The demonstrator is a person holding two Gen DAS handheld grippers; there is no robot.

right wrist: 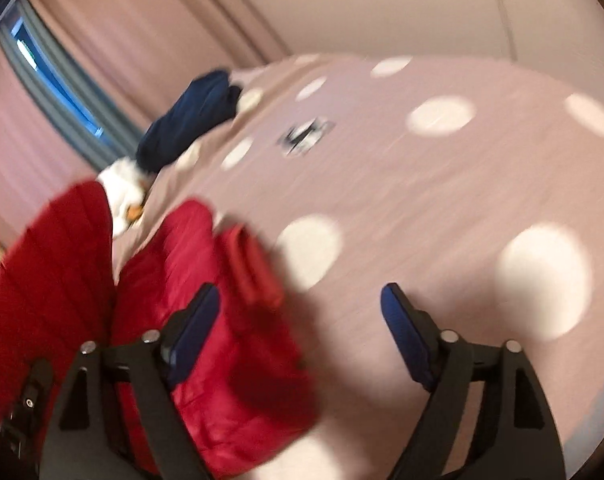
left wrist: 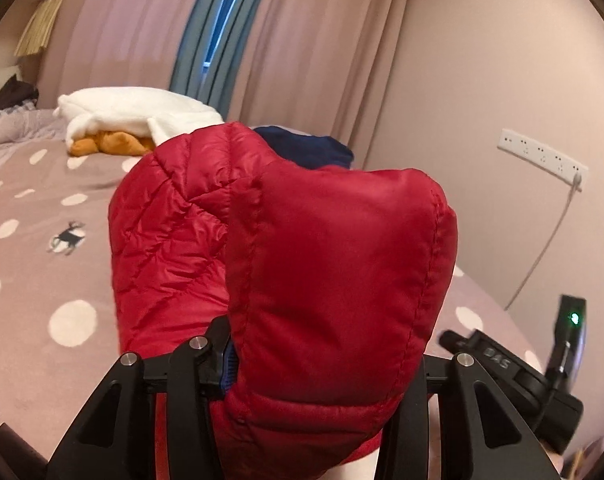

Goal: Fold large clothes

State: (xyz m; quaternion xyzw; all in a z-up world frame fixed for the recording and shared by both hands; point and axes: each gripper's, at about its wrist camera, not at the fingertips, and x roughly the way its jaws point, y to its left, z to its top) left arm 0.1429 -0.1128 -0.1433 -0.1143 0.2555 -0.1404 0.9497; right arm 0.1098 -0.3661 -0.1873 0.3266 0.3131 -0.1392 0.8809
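A red quilted puffer jacket (left wrist: 286,248) fills the middle of the left wrist view. My left gripper (left wrist: 318,360) is shut on a thick fold of it and holds it up above the bed; the right finger is hidden by the cloth. In the blurred right wrist view the red jacket (right wrist: 206,312) lies on the bed at the lower left. My right gripper (right wrist: 302,332) is open and empty, its left blue pad (right wrist: 194,332) over the jacket's edge, its right pad (right wrist: 410,340) over bare bedsheet.
The bed has a mauve sheet with white dots (left wrist: 42,280). A white and orange garment pile (left wrist: 130,120) and a dark blue garment (left wrist: 310,148) lie at its far side. Pink curtains (left wrist: 302,40) hang behind. A wall socket strip with a cable (left wrist: 542,158) is at the right.
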